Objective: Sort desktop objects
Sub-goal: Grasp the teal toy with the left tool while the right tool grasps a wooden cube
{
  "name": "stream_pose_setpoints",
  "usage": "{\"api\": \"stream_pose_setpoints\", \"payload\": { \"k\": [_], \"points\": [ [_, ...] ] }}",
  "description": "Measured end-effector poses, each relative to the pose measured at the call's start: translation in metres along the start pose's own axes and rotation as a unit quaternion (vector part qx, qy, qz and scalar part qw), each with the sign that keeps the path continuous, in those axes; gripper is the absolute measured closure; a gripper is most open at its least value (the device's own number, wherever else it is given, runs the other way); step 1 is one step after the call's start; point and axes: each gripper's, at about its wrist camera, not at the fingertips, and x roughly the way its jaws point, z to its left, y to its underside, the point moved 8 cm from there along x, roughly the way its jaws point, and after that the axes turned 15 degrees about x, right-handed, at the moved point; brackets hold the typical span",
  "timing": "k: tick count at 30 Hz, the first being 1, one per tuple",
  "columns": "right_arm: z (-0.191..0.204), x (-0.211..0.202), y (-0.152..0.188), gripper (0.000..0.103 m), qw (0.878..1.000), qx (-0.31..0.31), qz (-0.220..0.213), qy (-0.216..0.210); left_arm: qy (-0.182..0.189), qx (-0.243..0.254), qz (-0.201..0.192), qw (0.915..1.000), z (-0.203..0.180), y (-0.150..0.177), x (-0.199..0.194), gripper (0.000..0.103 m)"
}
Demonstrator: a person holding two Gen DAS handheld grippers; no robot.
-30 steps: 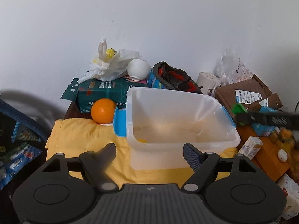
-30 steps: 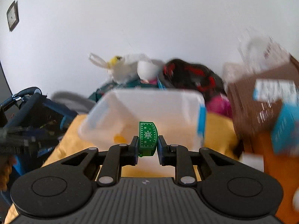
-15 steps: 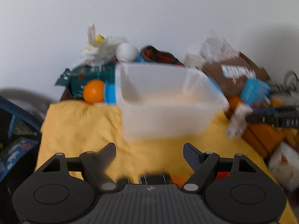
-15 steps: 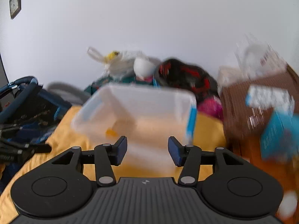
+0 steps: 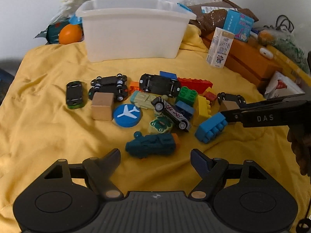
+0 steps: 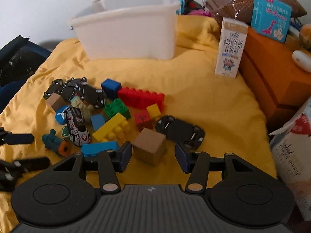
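A pile of toys lies on the yellow cloth: black toy cars, bricks, a blue airplane disc, wooden cubes. A white bin stands behind them. My left gripper is open and empty, just in front of a dark teal toy. My right gripper is open, its fingers on either side of a wooden cube, beside a black car. It shows in the left wrist view next to a blue brick.
A milk carton stands right of the bin, against an orange box. Blue and brown packages sit on it. An orange and bags lie behind left of the bin. A dark bag is off the left edge.
The right gripper opened and the green piece it held is gone from it. Both grippers pulled back from the bin and dropped low over the toy pile.
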Motion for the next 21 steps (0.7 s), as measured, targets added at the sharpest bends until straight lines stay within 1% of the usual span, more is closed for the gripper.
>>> {"api": "stream_pose_setpoints", "payload": {
  "k": [2,4,6,7,9,11,15,18,21],
  "points": [
    [0.000,0.002,0.003,0.051,1.000,-0.005,-0.002,0.001,-0.012,-0.014,0.002,0.9998,0.003,-0.004,0.006,0.021],
    [0.000,0.007,0.001,0.053,1.000,-0.009,0.000,0.001,-0.013,-0.025,0.003,0.9996,0.005,-0.006,0.014,0.021],
    [-0.001,0.010,0.001,0.061,1.000,-0.006,0.004,0.003,-0.012,-0.018,0.007,0.9997,0.005,-0.006,0.019,0.025],
    [-0.001,0.010,0.001,0.061,1.000,-0.005,0.003,-0.001,-0.011,-0.013,0.004,0.9998,0.004,-0.007,0.019,0.034],
    [-0.002,0.007,-0.001,0.061,1.000,-0.004,0.001,-0.006,-0.008,-0.002,-0.001,1.0000,0.002,-0.008,0.016,0.034],
    [-0.002,0.001,-0.003,0.061,1.000,-0.001,-0.006,-0.007,-0.005,-0.002,-0.015,0.9999,0.004,-0.009,0.009,0.035],
    [-0.005,-0.018,-0.012,0.061,0.999,0.010,-0.026,-0.016,-0.018,-0.004,-0.033,0.9993,0.017,-0.018,-0.010,0.035],
    [-0.001,-0.037,-0.031,0.061,0.998,0.016,-0.049,-0.032,-0.030,-0.011,-0.063,0.9975,0.035,-0.042,-0.032,0.035],
    [0.009,-0.054,-0.064,0.061,0.996,0.016,-0.078,-0.049,-0.040,-0.008,-0.088,0.9952,0.059,-0.081,-0.048,0.034]
  ]
}}
